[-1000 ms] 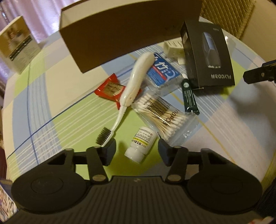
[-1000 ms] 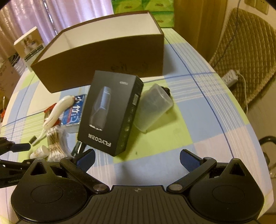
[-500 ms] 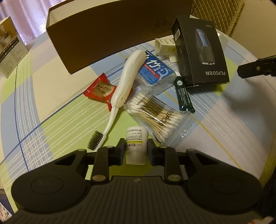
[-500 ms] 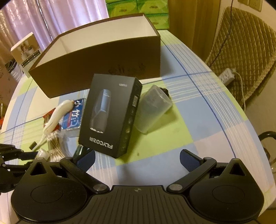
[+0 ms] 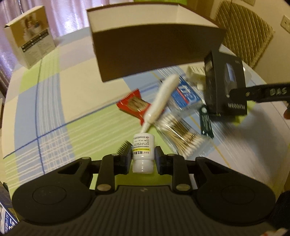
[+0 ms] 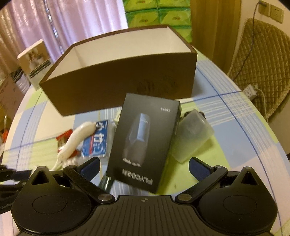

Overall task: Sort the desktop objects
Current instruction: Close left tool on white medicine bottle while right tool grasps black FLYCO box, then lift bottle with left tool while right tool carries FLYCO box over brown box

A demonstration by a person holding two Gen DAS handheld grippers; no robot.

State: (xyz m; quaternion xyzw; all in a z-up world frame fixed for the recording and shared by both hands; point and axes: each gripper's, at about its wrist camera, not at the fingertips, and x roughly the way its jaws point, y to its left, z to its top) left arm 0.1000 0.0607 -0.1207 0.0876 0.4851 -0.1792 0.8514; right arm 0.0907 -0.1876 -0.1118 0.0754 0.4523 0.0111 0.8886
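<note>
My left gripper [image 5: 143,158] is shut on a small white pill bottle [image 5: 143,154], held above the checked tablecloth. Beyond it lie a white toothbrush [image 5: 163,101], a red sachet [image 5: 133,104], a bag of cotton swabs [image 5: 183,134], a blue packet [image 5: 186,93] and a dark green tube [image 5: 205,121]. The open brown box [image 5: 155,52] stands behind them. My right gripper [image 6: 144,166] is open, its fingers either side of the black shaver box [image 6: 143,141], which looks tilted up. A frosted plastic case [image 6: 192,134] lies to its right.
A beige carton [image 5: 29,35] stands at the table's far left. A quilted chair [image 6: 262,72] with a power strip is off the right edge. Green tissue packs [image 6: 157,12] are stacked behind the brown box [image 6: 123,76]. Bare cloth lies left of the clutter.
My left gripper closed on the pill bottle and lifted it off the table. My right gripper moved forward around the black shaver box, which now looks raised at one end.
</note>
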